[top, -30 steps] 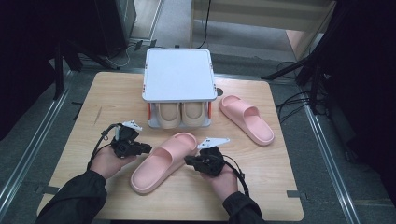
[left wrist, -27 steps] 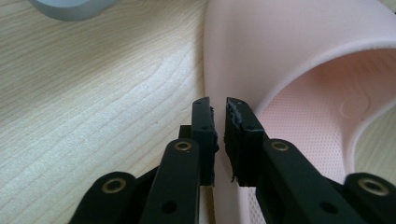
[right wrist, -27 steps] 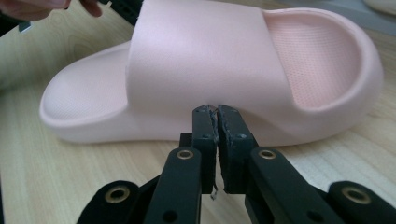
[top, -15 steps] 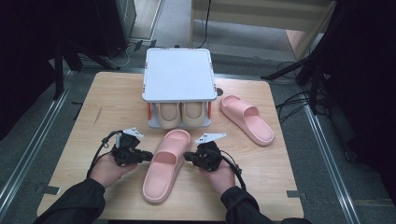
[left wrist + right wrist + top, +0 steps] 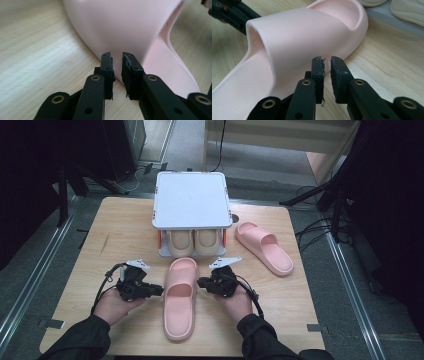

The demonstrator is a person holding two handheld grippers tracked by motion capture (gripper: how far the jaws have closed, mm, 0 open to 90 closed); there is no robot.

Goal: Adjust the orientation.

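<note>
Two hand-held grippers, left hand-held gripper [image 5: 161, 290] and right hand-held gripper [image 5: 200, 283], flank the pink slipper [image 5: 180, 297]

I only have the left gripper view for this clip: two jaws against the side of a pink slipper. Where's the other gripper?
Observer: The right gripper sits at the opposite side of that pink slipper, facing the left gripper.
Operator: Is it gripping anything?
Observer: No. The right gripper view shows its jaws a narrow gap apart with nothing between them, tips by the side of the strap.
Operator: Where does the toe point?
Observer: At a white-topped rack that holds a pair of beige slippers underneath.
</note>
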